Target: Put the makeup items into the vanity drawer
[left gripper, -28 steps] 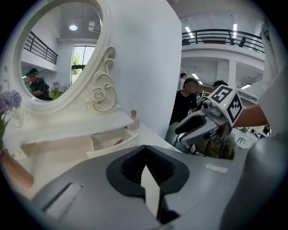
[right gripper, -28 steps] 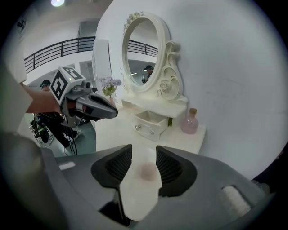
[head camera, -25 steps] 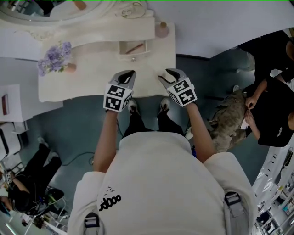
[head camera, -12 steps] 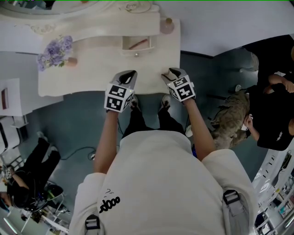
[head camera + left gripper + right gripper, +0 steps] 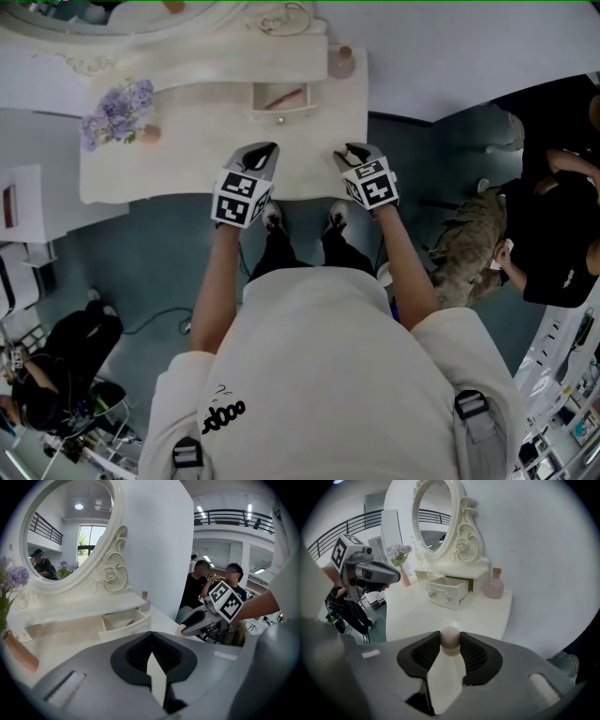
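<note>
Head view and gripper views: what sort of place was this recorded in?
Likely a large studio or showroom hall, not a home: a white vanity table with an oval mirror, a railed upper gallery, and bystanders nearby.

Mirror cut off at top, reddish item in drawer unidentifiable, beige ball likewise

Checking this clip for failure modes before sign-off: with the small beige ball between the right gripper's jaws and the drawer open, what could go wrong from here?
1. The right gripper is closing on the small beige ball at its very tips only. Being round, the ball might pop out and roll off the vanity top.
2. The open drawer looks narrow and the pink bottle stands close beside it, so the reach could knock the bottle.
</note>
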`<state>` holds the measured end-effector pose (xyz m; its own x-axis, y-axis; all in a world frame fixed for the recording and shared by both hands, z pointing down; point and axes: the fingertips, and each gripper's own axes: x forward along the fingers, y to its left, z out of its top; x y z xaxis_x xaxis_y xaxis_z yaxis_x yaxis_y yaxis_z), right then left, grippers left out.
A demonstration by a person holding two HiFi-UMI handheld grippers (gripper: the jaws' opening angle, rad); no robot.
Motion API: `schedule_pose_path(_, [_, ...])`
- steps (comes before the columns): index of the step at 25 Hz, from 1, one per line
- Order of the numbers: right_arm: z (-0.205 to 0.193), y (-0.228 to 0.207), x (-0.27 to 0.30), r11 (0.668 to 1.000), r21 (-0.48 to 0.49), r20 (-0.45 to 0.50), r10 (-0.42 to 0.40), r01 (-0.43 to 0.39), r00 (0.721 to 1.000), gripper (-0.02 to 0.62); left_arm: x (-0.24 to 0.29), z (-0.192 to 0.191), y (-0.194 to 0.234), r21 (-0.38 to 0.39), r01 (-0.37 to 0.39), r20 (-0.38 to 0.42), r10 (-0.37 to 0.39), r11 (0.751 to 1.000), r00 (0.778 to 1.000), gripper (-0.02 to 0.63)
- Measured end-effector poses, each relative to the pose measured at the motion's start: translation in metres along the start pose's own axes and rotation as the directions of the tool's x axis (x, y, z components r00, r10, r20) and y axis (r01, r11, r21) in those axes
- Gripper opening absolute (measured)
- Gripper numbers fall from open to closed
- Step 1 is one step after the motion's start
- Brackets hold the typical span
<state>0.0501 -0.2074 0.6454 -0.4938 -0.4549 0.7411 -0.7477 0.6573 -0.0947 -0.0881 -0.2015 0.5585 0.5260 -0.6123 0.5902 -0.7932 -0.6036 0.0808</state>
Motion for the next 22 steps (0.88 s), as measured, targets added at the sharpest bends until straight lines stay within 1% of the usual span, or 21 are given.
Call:
schedule_pose_path(6, [0.030, -0.005, -0.019, 0.999, -0.024, 0.058, -0.036, 0.037, 0.998, 0.132, -0.002, 0.029, 0.014, 0.020, -0.008, 0.057, 0.006, 1.000, 0.998, 0.017])
schedule_pose_path(13, [0.085, -0.013, -0.053, 0.994, -0.057, 0.161, -0.085, 0.095, 0.983, 0.132, -0.010, 0.074, 0.030, 0.049, -0.028, 0.140, 0.021, 0.998, 0.990, 0.017])
schedule_pose_path(19, [0.141, -0.017, -0.088, 0.984, -0.088, 0.285, -0.124, 0.155, 0.951, 0.130, -0.024, 0.113, 0.041, 0.080, -0.049, 0.220, 0.030, 0.996, 0.975, 0.017])
schedule_pose_path(22, [0.166, -0.016, -0.099, 0.981, -0.099, 0.335, -0.126, 0.168, 0.934, 0.132, -0.030, 0.126, 0.047, 0.087, -0.061, 0.247, 0.037, 0.994, 0.968, 0.017])
